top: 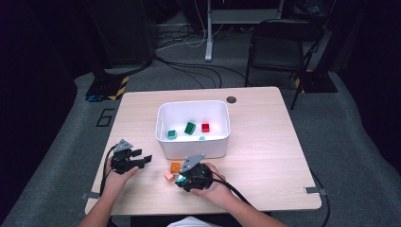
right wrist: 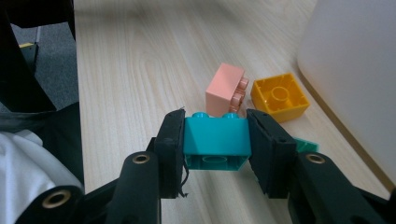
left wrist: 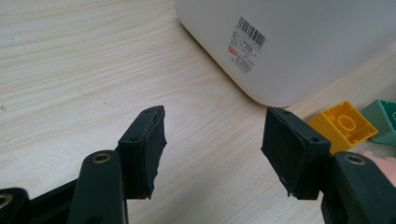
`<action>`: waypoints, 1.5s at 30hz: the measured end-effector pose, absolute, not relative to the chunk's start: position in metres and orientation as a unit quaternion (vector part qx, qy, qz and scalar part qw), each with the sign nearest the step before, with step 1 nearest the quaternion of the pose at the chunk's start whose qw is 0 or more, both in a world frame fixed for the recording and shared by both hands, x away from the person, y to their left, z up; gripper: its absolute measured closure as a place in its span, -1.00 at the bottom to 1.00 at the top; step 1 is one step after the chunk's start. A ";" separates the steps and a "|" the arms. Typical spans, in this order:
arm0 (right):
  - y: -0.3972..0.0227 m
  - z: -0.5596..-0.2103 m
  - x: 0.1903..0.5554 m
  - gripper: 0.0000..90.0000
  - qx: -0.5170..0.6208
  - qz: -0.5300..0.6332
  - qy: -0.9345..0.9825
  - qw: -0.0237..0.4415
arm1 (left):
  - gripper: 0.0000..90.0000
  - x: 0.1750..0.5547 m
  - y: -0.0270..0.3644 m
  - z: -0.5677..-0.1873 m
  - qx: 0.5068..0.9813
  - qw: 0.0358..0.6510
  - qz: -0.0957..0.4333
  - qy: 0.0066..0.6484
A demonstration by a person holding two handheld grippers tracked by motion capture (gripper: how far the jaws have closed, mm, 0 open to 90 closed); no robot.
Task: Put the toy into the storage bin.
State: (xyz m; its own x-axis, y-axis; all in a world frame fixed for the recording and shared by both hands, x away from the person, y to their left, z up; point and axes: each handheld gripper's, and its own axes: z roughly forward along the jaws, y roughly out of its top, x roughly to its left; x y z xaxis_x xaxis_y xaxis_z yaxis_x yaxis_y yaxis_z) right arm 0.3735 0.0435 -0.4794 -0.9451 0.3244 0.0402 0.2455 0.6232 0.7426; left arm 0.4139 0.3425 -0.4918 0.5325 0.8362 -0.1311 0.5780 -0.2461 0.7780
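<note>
My right gripper point(right wrist: 215, 122) is shut on a teal brick point(right wrist: 215, 142), one pad pressed to each side of it, just above the table. In the high view this gripper point(top: 180, 178) is near the table's front, below the white bin point(top: 194, 149). Just past the held brick lie a pink brick point(right wrist: 225, 88) on its side and an orange-yellow brick point(right wrist: 279, 95), studs down. A green brick point(right wrist: 306, 144) peeks from behind the right jaw. My left gripper point(left wrist: 215, 126) stands open over bare wood, left of the bin point(left wrist: 299, 42), with nothing between its pads.
The bin holds a green brick point(top: 190, 127), a red one point(top: 205, 127), a teal-green one point(top: 171, 135) and a small cyan piece point(top: 202, 138). Past my left gripper lie the yellow brick point(left wrist: 343, 123) and a green brick point(left wrist: 385, 119). A folding chair point(top: 279, 45) stands beyond the table.
</note>
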 end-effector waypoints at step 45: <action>0.005 -0.350 0.437 0.30 0.190 0.429 0.880 0.070 | -0.14 0.415 0.340 -0.492 0.774 0.411 0.156 0.456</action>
State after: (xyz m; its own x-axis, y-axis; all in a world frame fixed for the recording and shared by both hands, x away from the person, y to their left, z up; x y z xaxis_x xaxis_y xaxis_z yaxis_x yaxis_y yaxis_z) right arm 0.4373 0.0054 -0.3500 -0.9177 0.3951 0.0405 0.2752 0.5590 0.7822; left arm 0.4150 0.3402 -0.4924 0.5356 0.8338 -0.1339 0.5780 -0.2463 0.7780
